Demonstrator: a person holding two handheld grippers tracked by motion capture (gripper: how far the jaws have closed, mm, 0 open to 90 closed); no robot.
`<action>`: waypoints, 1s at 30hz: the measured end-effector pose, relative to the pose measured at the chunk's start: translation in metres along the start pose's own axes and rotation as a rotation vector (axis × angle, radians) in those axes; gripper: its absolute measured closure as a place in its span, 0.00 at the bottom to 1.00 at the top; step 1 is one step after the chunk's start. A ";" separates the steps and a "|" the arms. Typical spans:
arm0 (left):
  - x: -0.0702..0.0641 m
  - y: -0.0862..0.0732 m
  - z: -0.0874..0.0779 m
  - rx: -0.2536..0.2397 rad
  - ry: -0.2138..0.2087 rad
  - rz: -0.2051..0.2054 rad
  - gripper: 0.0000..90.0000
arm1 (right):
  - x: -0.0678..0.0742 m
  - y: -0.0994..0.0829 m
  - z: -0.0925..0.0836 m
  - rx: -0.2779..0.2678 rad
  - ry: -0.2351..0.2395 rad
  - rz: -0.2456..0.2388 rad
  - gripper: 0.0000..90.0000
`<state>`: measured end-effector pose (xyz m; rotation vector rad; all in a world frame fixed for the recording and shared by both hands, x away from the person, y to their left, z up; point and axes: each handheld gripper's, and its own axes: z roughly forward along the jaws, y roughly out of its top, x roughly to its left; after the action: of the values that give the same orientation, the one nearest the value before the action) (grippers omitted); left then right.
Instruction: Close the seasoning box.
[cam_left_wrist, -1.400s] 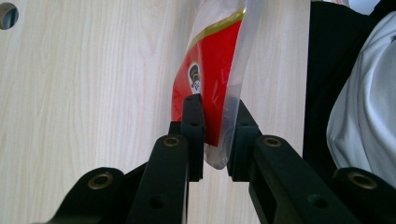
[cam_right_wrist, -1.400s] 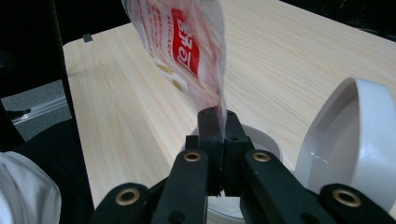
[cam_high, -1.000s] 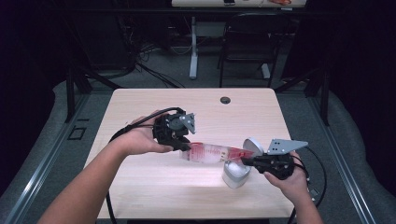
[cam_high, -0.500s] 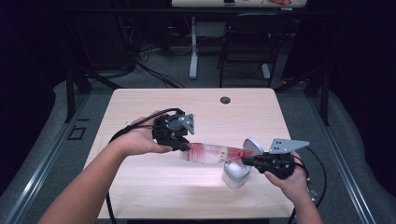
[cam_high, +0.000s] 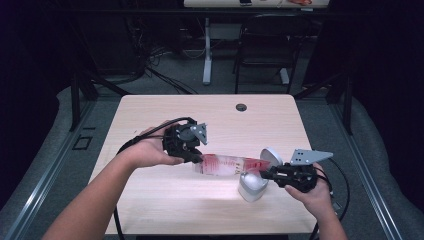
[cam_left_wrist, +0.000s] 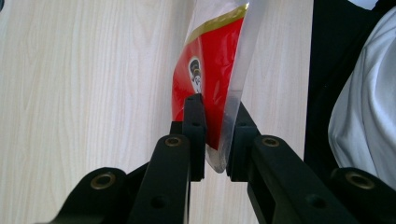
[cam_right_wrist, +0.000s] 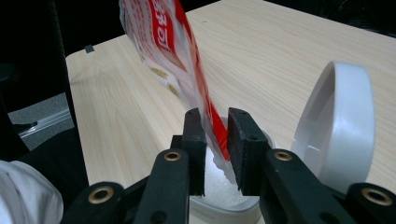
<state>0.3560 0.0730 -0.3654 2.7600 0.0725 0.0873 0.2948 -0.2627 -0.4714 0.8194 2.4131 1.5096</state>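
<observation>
A red and clear plastic bag (cam_high: 225, 164) hangs stretched between my two grippers, low over the table. My left gripper (cam_high: 197, 159) is shut on the bag's (cam_left_wrist: 210, 60) one end, its pads (cam_left_wrist: 194, 116) pinching the film. My right gripper (cam_high: 264, 173) has just been opening its jaws. The bag's (cam_right_wrist: 163, 37) lower corner still lies loosely between them, over a white container (cam_right_wrist: 224, 191) of white granules. The container's (cam_high: 252, 186) hinged lid (cam_high: 271, 155) stands open beside it.
The light wooden table (cam_high: 200, 115) has a dark cable hole (cam_high: 241, 107) near its far edge. Cables trail from both grippers toward the table's front. A chair (cam_high: 260, 50) and a desk leg (cam_high: 206, 50) stand on the floor behind the table.
</observation>
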 end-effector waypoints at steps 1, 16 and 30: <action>0.000 0.000 0.000 0.000 0.000 -0.001 0.91 | 0.000 -0.001 0.000 0.007 0.003 -0.004 0.86; 0.000 -0.004 0.001 -0.005 -0.004 -0.009 0.90 | -0.002 -0.005 0.003 0.000 0.007 -0.005 0.92; -0.001 -0.017 0.006 -0.022 -0.006 -0.030 0.90 | 0.005 0.000 0.004 0.001 0.003 -0.056 0.98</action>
<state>0.3552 0.0868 -0.3773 2.7361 0.1109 0.0708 0.2923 -0.2567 -0.4724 0.7441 2.4178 1.4905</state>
